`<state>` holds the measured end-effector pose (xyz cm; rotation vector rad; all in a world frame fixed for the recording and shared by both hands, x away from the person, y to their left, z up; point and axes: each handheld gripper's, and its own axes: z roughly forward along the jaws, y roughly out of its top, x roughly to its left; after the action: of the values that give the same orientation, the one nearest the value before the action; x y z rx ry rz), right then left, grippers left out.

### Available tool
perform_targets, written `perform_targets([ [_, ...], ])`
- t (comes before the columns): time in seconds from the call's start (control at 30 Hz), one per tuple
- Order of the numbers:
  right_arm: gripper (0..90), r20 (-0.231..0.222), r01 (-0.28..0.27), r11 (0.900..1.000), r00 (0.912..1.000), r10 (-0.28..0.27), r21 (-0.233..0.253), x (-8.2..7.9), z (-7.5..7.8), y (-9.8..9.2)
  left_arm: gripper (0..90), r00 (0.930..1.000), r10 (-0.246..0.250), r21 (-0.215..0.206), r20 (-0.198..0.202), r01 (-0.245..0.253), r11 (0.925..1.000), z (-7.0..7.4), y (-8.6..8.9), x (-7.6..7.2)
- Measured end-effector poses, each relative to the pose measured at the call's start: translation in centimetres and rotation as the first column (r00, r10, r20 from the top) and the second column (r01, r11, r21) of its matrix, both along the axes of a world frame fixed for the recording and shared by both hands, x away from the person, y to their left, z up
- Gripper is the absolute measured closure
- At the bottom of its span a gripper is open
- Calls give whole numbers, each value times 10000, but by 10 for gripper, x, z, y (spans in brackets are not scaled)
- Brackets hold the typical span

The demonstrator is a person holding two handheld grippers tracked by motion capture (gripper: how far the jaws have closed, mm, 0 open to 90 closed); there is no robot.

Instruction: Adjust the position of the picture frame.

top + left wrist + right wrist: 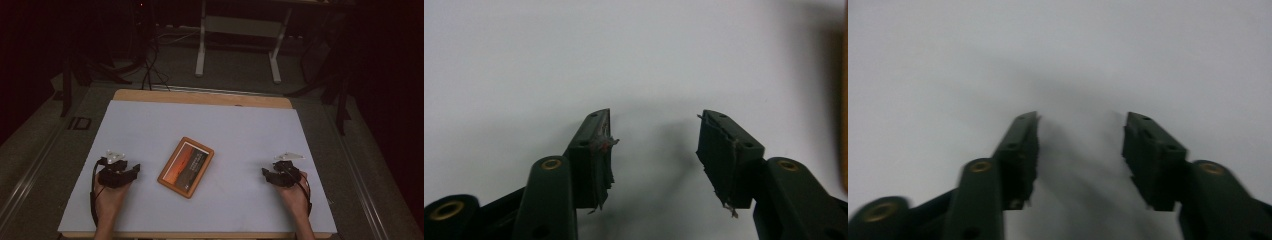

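Observation:
A flat orange-framed tablet-like object (186,166) with a sunset picture lies tilted near the middle of the white table (200,125). My left gripper (134,170) rests on the table to its left, a short gap away, pointing toward it. In the left gripper view my left gripper (654,137) is open with bare white surface between its jaws, and an orange edge (844,100) shows at the far right. My right gripper (265,173) sits on the table to the right of the object, farther off. In the right gripper view my right gripper (1080,135) is open and holds nothing.
The white sheet covers a wooden table whose far edge (200,97) shows bare wood. Beyond it on the dark floor stand a white desk frame (240,40) and loose cables (150,65). Free white surface lies all around the orange-framed object.

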<state>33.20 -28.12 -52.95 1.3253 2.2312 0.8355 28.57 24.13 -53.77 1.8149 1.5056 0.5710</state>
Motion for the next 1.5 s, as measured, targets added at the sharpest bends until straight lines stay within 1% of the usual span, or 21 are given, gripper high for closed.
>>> perform_targets([
  [0.07, 535, 183, -191, 9998, 9996, 191, 1, -2, 1, 3, 509, 9993, -320, -203, 208, 324, 9993, 4, -3, -1],
  [0.13, 545, 334, -305, 9995, 9990, 302, 84, -4, 3, 4, 506, 9968, -747, -760, 298, 767, 9941, 6, -6, -1],
  [0.27, 552, 671, -455, 9986, 9968, 436, 277, -7, 5, 8, 511, 9927, -1159, -540, 346, 1177, 9916, 8, -15, -1],
  [0.4, 553, 672, -635, 9973, 9959, 609, 373, -7, 4, 12, 539, 9846, -1636, 36, 616, 1637, 9865, 9, -20, -3],
  [0.47, 556, 723, -769, 9962, 9947, 737, 419, -8, 4, 15, 522, 9827, -1766, -176, 558, 1778, 9839, 9, -21, -3],
  [0.63, 558, 812, -1173, 9922, 9902, 1135, 427, -11, 6, 24, 509, 9757, -2143, -24, 445, 2146, 9767, 11, -27, -3],
  [0.67, 559, 814, -1245, 9913, 9893, 1207, 434, -12, 6, 26, 504, 9747, -2194, -91, 419, 2200, 9755, 11, -28, -3],
  [0.73, 560, 807, -1390, 9895, 9875, 1355, 390, -13, 6, 31, 501, 9698, -2396, -179, 462, 2406, 9705, 13, -31, -4],
  [0.83, 562, 689, -1611, 9857, 9851, 1575, 492, -14, 6, 37, 500, 9614, -2704, -114, 505, 2713, 9624, 16, -36, -4],
  [0.93, 547, 515, -1803, 9811, 9829, 1769, 702, -14, 7, 44, 541, 9497, -3102, -53, 432, 3107, 9505, 19, -41, -1],
  [0.97, 547, 484, -1867, 9793, 9819, 1833, 783, -14, 8, 47, 554, 9486, -3135, 21, 426, 3137, 9495, 20, -42, 0],
  [1.07, 558, 435, -2155, 9700, 9763, 2119, 1123, -15, 10, 55, 584, 9409, -3359, -129, 440, 3367, 9415, 22, -45, 4],
  [1.13, 577, 429, -2385, 9631, 9711, 2349, 1246, -15, 12, 64, 616, 9322, -3597, -55, 409, 3602, 9329, 24, -48, 7],
  [1.17, 577, 429, -2385, 9631, 9711, 2349, 1246, -15, 12, 64, 631, 9322, -3597, -55, 409, 3602, 9329, 24, -48, 7],
  [1.2, 577, 435, -2531, 9586, 9674, 2495, 1307, -15, 14, 68, 631, 9322, -3597, -55, 409, 3602, 9329, 24, -48, 7],
  [1.23, 598, 471, -2810, 9485, 9597, 2771, 1459, -14, 17, 82, 654, 9174, -3957, 43, 428, 3958, 9183, 26, -55, 12],
  [1.27, 600, 441, -2907, 9444, 9568, 2874, 1535, -14, 19, 88, 654, 9156, -3999, -30, 428, 4004, 9163, 26, -56, 14],
  [1.37, 595, 460, -3181, 9313, 9480, 3150, 1773, -12, 22, 105, 610, 9161, -3997, 9, 316, 3998, 9166, 25, -59, 19],
  [1.4, 584, 445, -3281, 9266, 9444, 3257, 1838, -11, 23, 110, 604, 9130, -4069, -146, 302, 4075, 9131, 25, -60, 23],
  [1.43, 584, 445, -3281, 9266, 9444, 3257, 1838, -11, 23, 110, 600, 9130, -4069, -146, 302, 4075, 9131, 25, -60, 23],
  [1.5, 550, 349, -3487, 9200, 9368, 3482, 1789, -9, 24, 126, 596, 9088, -4164, -315, 270, 4171, 9083, 25, -61, 29],
])
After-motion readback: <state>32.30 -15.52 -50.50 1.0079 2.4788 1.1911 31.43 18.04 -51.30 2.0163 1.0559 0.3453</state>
